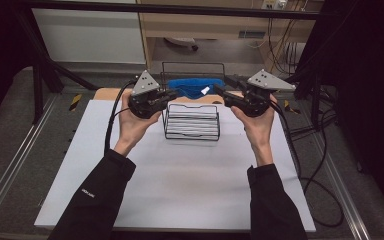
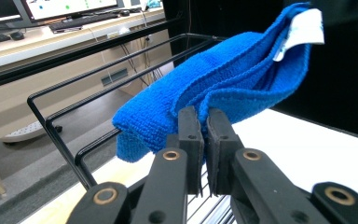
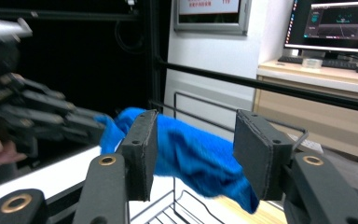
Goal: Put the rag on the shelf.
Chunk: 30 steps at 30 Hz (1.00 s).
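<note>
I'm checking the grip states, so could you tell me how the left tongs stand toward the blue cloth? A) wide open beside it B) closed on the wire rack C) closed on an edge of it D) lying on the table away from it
C: in the left gripper view the left tongs are pinched together on the edge of the blue cloth, held above the wire rack.
</note>
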Tool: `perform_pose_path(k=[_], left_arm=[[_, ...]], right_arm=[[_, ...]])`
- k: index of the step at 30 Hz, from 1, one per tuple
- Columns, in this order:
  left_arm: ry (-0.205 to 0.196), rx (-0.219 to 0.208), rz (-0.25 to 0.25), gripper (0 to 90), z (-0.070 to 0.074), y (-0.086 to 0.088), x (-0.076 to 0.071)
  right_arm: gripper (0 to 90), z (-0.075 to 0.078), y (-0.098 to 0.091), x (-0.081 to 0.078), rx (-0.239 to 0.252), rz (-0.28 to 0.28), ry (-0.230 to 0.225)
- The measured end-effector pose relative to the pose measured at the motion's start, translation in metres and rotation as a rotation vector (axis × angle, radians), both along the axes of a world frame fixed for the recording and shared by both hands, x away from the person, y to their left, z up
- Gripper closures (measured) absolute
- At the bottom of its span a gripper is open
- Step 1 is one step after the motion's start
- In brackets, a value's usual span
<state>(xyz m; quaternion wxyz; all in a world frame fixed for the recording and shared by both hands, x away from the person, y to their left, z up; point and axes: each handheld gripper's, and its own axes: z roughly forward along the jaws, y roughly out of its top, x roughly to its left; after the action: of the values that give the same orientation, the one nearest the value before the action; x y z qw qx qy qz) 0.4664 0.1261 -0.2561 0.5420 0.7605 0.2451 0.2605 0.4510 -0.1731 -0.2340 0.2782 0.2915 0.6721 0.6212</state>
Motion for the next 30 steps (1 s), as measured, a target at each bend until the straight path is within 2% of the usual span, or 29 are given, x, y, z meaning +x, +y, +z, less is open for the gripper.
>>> perform_pose_path(k=[2,5,7,9,11,12,15,18,20,22,24,30], left_arm=[[-0.003,0.003,0.0,85.6,-0.001,-0.001,0.0],[-0.006,0.007,-0.001,85.5,-0.003,-0.002,-0.001],[-0.003,-0.002,-0.002,85.4,-0.005,-0.001,-0.001],[-0.003,-0.004,-0.01,84.7,-0.005,0.0,-0.001],[0.008,-0.009,-0.021,81.4,-0.006,0.0,-0.002],[0.018,-0.013,-0.028,77.4,-0.006,0.001,-0.003],[0.048,-0.026,-0.04,66.6,-0.007,0.005,-0.008],[0.082,-0.061,-0.041,56.4,-0.007,0.012,-0.013],[0.102,-0.086,-0.032,54.7,-0.005,0.016,-0.014],[0.116,-0.104,-0.018,57.5,-0.003,0.018,-0.013],[0.134,-0.109,-0.018,65.3,-0.003,0.017,-0.011],[0.168,-0.076,-0.011,86.3,-0.012,0.0,0.001]], right_arm=[[52.2,0.004,0.001,-0.001,0.003,0.003,-0.004],[70.1,0.008,0.005,0.002,-0.008,0.012,0.031],[81.3,0.008,0.01,0.005,-0.036,0.024,0.079],[86.6,0.003,0.017,0.009,-0.086,0.032,0.137],[88.7,-0.003,0.02,0.01,-0.134,0.018,0.161],[88.9,-0.005,0.021,0.011,-0.143,0.017,0.17],[88.3,-0.01,0.02,0.012,-0.149,0.008,0.181],[87.3,-0.014,0.016,0.013,-0.159,-0.003,0.193],[86.8,-0.017,0.014,0.013,-0.162,-0.006,0.196],[86.4,-0.019,0.013,0.013,-0.164,-0.01,0.202],[86.4,-0.023,0.013,0.014,-0.163,-0.01,0.208],[87.7,-0.034,0.012,0.018,-0.172,-0.023,0.227]])
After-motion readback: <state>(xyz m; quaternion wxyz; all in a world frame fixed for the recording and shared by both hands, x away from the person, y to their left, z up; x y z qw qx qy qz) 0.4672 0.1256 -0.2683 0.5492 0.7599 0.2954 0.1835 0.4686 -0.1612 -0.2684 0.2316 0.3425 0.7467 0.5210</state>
